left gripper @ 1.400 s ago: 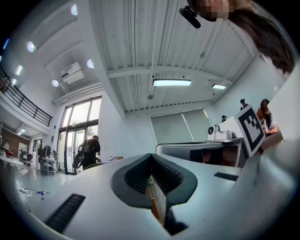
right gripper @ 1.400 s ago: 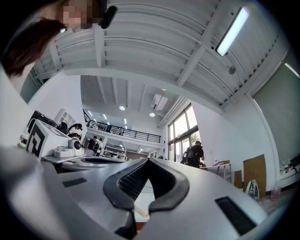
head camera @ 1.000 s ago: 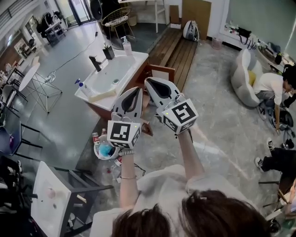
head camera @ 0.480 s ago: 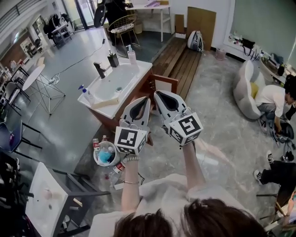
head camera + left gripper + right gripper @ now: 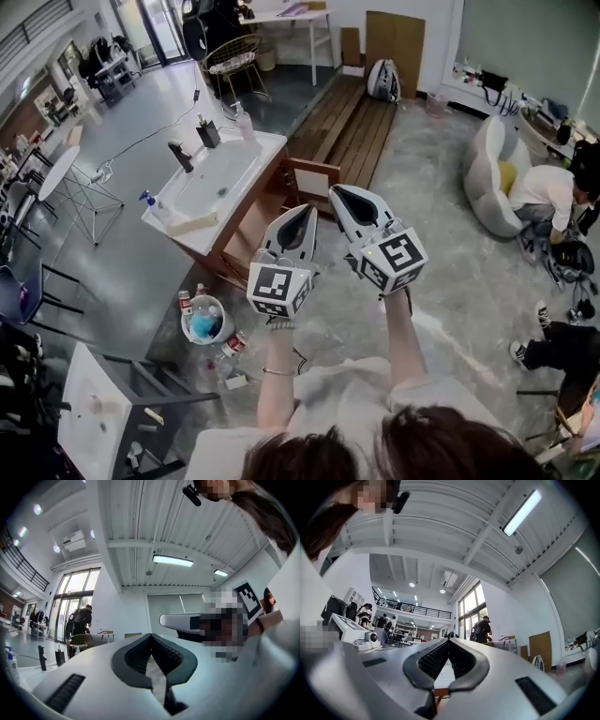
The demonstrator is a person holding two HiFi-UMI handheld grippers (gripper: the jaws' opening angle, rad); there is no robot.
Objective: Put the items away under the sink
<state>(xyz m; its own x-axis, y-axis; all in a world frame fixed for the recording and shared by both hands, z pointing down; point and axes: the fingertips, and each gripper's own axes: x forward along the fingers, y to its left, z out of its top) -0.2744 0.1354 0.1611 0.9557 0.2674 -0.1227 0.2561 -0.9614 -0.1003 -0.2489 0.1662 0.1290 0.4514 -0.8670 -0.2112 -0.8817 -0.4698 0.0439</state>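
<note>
Plainly, in the head view both claws are held raised and side by side above the grey polished floor (image 5: pixel 450 267). The left gripper (image 5: pixel 302 214) and the right gripper (image 5: pixel 339 194), each a smooth white shell lined with dark ribbed rubber, are pointed towards the white rectangular basin (image 5: pixel 216 173) set on a brown wooden cabinet (image 5: pixel 246 236); the cabinet's door (image 5: pixel 314 178) is seen swung open, so the space under the sink is judged ready to be filled. The items to be stowed are found on the floor, below and to the left of the claws, just in front of the cabinet: a round white plastic bucket (image 5: pixel 204 322) with blue contents, standing upright, and small red-and-white bottles (image 5: pixel 185 302) just beside it. The left gripper is the nearer of the two, and a downward reach to the left is judged to be what the coming move turns on.

In the left gripper view, the ribbed tips of the left gripper (image 5: pixel 151 635) are seen pressed together with nothing between them; only white ceiling beams and a long strip light (image 5: pixel 172 560) are shown beyond, and no item is in sight.

In the right gripper view, the tips of the right gripper (image 5: pixel 448 641) are likewise met, and nothing is clamped.
</note>
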